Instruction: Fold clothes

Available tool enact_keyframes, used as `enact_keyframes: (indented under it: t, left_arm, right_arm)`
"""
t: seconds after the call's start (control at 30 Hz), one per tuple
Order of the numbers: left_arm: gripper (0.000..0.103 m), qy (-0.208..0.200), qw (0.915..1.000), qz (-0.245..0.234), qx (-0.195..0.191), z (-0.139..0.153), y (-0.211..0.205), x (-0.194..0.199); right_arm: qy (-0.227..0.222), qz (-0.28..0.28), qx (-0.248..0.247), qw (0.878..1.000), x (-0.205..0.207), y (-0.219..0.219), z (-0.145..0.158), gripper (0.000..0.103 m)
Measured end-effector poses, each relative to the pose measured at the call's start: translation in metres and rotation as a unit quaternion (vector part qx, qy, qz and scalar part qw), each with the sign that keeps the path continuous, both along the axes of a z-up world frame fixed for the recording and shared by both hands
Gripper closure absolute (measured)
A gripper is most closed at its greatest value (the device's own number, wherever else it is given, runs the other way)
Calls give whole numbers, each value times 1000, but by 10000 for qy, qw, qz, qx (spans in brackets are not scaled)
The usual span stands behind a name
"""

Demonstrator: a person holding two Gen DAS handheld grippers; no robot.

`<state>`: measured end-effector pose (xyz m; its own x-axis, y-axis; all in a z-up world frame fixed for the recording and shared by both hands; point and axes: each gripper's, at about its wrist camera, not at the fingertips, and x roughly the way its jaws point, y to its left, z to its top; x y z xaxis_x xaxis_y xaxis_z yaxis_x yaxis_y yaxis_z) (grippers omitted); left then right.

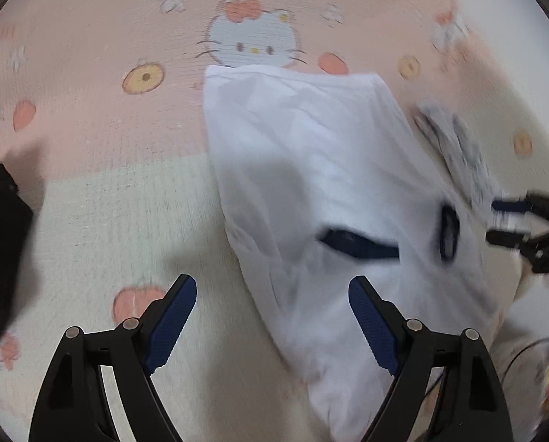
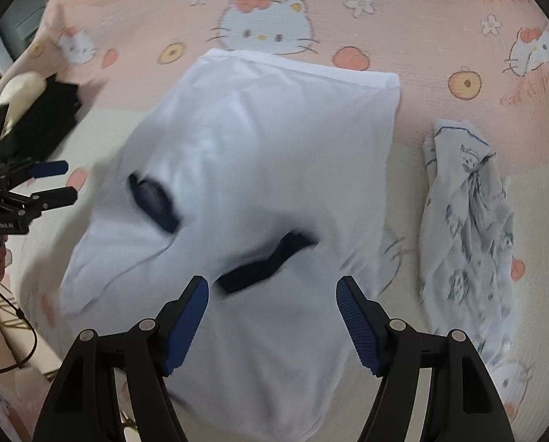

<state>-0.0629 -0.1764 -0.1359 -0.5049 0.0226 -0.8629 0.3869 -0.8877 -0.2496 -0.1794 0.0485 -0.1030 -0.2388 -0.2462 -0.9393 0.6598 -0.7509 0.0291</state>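
1. Nearest in the left wrist view, the left hand-held gripper (image 1: 272, 316) has its blue-padded jaws wide apart and nothing between them; its right-hand pad lies over the white garment (image 1: 311, 169), its left-hand pad over bare bed sheet (image 1: 108, 213). Whether the pad touches the cloth cannot be told.
2. In the right wrist view the right hand-held gripper (image 2: 272, 313) is likewise spread and empty, both pads above the lower part of the white garment.
3. The white garment runs from the bottom centre of each frame up to the middle, with a straight folded edge at its far end. It looks narrowed into a long panel with dark trim (image 2: 263, 267) showing, so I judge the side folds are done and the lengthwise fold is left.
4. To the right in the right wrist view, a crumpled printed cloth (image 2: 466, 221) lies apart from the garment, apparently unfolded.
5. At upper left of that frame, a black garment (image 2: 42, 121) sits near the bed's edge.
6. Farthest, the cartoon cat print (image 2: 267, 29) on the pink sheet shows just beyond the garment's far edge.
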Motion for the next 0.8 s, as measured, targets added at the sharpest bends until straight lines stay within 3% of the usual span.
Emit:
enact_keyframes:
  t: [0.17,0.37,0.47,0.53,0.63,0.8]
  left_arm:
    - [19,73,9950,550,829,-21,-29,-20]
    - [19,-179,9891,906,1148,-48,-38,-38]
    - [18,-306,9917,788,970,-48,-31,-45]
    - [11,-411,9929,685,878,-49,-24,-50]
    - [1,-432,9901,800,1074,-50,-23,-55]
    - [0,-476,9789,1356,1456,-52,-35,-57]
  right_arm:
    - [-290,-277,25,9992,-50,3,-15,32]
    - [-1007,-927,-170,9904,-109,13,-48,32]
    - [-1368,-1248,-387,9819,-129,22,-60,32]
    - [-1476,-1362,-478,9784,-136,26,-66,32]
    - [-1650,-1498,-584,9731,-142,31,-76,32]
    - [-1704,-1540,-848,9696,-148,33,-82,30]
